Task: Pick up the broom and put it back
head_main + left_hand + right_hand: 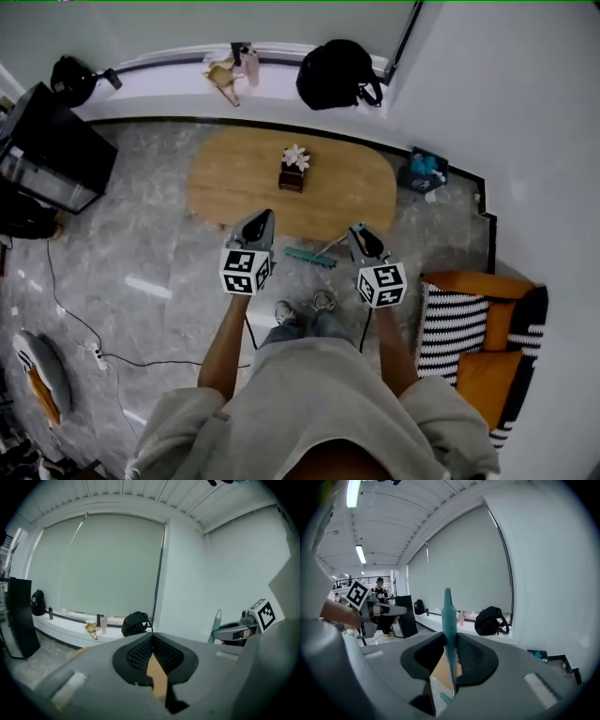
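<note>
The broom has a teal brush head [310,257] that hangs just above the floor in front of my feet. Its thin handle [334,246] slants up into my right gripper [358,228]. In the right gripper view the teal handle [449,616] stands upright between the pads of the right gripper [449,637], which is shut on it, and the brush head [446,698] shows below. My left gripper [262,214] is level with the right one, a little to its left and apart from the broom. The left gripper [152,637] has its pad tips touching with nothing between them.
An oval wooden table [234,183] with a flower box [294,170] stands just ahead. A black backpack [336,73] lies on the window ledge. An orange and striped armchair [478,347] is at the right, a black cabinet [52,141] at the left. A cable and power strip [98,352] lie on the floor.
</note>
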